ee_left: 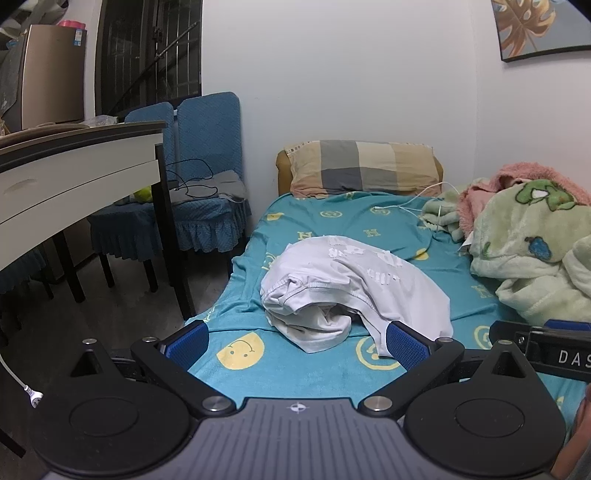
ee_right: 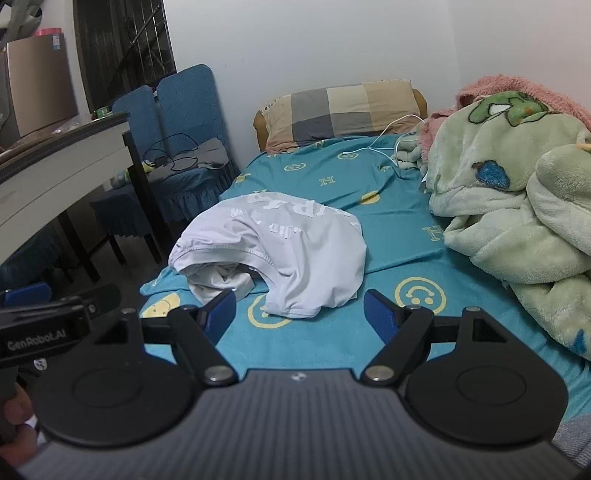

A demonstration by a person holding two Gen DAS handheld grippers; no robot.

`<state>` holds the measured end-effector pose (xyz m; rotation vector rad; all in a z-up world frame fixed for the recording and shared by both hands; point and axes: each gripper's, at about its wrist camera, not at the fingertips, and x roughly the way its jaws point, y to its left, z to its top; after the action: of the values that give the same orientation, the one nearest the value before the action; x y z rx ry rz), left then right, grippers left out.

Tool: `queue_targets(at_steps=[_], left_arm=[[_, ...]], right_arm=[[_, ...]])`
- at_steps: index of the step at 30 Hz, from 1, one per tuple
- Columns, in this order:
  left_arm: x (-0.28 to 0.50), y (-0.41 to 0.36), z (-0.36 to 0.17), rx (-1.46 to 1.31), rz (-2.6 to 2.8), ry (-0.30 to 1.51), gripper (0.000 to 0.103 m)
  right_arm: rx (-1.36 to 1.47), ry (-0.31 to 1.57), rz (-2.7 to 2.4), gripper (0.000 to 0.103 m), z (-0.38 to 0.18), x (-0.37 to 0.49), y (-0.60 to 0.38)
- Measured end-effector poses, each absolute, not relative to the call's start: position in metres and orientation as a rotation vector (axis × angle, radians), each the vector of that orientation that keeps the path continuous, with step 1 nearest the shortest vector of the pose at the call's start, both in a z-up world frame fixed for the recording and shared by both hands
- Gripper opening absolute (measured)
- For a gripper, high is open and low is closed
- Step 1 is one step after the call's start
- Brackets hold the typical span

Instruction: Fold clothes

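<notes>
Clearly nothing is folded yet: the crumpled white cotton T-shirt (ee_left: 347,291) lies in a heap on the teal smiley-print bedsheet (ee_left: 314,218), while left gripper (ee_left: 295,343) and right gripper (ee_right: 300,308) hover empty, jaws apart.

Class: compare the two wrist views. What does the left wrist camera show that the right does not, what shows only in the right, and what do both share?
Left only: a leaf picture on the wall and a white plug hanging at the left edge. Right only: the "GenRobot.AI" label on the other gripper. Both: the crumpled white shirt on the teal sheet, the checked pillow, green blanket, blue chairs, and open grippers, left and right.
</notes>
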<state>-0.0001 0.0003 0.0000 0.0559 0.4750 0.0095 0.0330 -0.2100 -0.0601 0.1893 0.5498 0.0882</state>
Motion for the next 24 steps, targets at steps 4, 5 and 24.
queue_targets(at_steps=[4,5,24], left_arm=[[-0.0005,0.0018,-0.0001,0.058,0.002,0.488,0.103],[-0.0006,0.0022,-0.0001,0.059,0.001,0.491,0.103],[-0.0003,-0.0052,-0.0031,0.090,-0.015,0.496,0.103]], right_arm=[[0.191,0.540,0.089,0.078,-0.0607,0.0332,-0.2106],[0.191,0.537,0.089,0.078,-0.0608,0.0333,-0.2108],[0.179,0.516,0.089,0.078,-0.0589,0.0306,-0.2093]])
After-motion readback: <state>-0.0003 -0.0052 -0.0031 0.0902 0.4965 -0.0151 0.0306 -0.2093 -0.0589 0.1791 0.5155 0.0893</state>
